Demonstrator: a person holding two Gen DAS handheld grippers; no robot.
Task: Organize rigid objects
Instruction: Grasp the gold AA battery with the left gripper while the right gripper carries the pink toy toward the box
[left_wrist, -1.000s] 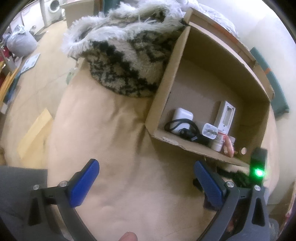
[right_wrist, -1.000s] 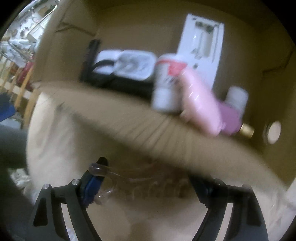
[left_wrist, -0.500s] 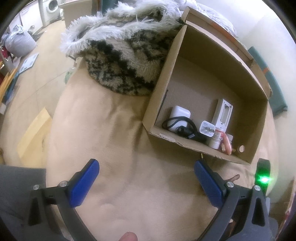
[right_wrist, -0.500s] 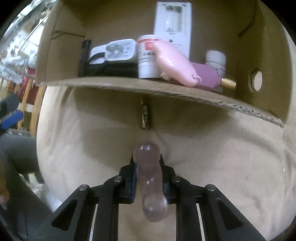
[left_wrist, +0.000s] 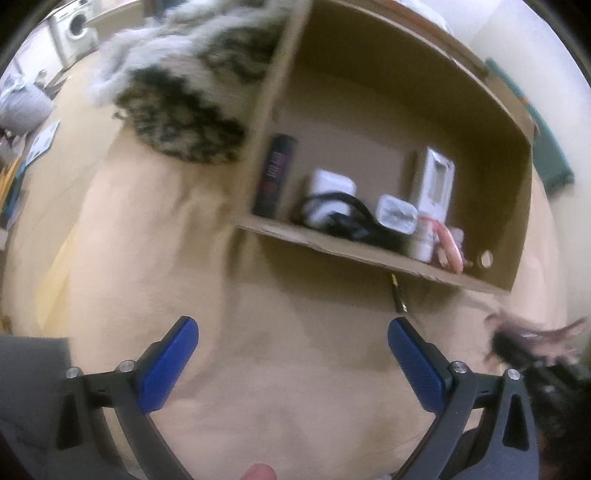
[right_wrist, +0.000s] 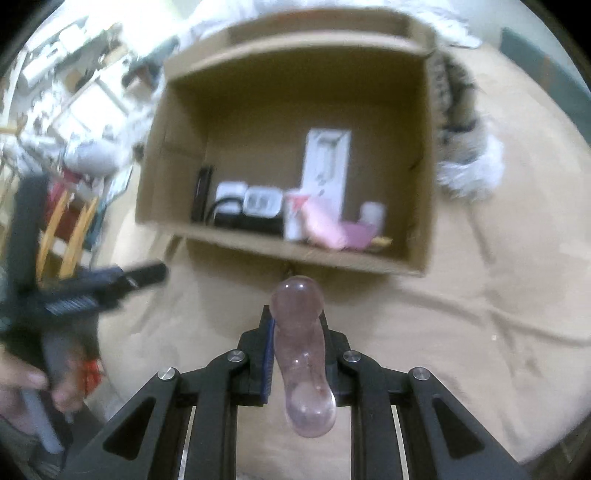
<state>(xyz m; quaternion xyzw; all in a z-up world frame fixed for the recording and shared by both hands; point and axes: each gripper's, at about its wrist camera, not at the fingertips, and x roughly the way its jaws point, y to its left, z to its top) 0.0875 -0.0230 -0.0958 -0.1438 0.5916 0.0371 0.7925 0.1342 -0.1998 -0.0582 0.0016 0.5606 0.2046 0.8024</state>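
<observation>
Translucent pinkish object (right_wrist: 301, 354), rounded at both ends, sits clamped between the fingers of the right gripper (right_wrist: 295, 328), which are closed tight on its middle, so that one end sticks out toward the cardboard box (right_wrist: 417, 236) and the other bulges back toward the camera. Only the right wrist view shows this grip. In the left wrist view the right gripper (left_wrist: 517, 347) is just a dark blur at the right edge, and the held object cannot be made out there.

The left gripper (left_wrist: 291, 354) has its blue fingers (left_wrist: 168, 365) spread wide apart with nothing between them, hovering over the tan bed cover (left_wrist: 258, 350). From the right wrist view the same gripper (right_wrist: 122, 280) appears blurred at the left side, with a hand (right_wrist: 22, 384) wrapped around its handle.

The box stands open on the bed cover. Both views show a row of things against its near wall: a dark tube (left_wrist: 275, 175) at the left wall, a white charger (left_wrist: 328, 195) with a black cable, a white plug block (left_wrist: 397, 218), a white bottle (left_wrist: 424, 238), a pink item (left_wrist: 448, 249) and a tall white package (left_wrist: 436, 181). The right wrist view adds a small white jar (right_wrist: 373, 214) behind the pink item.

A slim dark and gold stick (left_wrist: 398, 295) lies on the cover just outside the box's near wall, clear in the left wrist view and mostly hidden behind the held object in the other. A furry patterned blanket (left_wrist: 184, 110) lies beside the box.
</observation>
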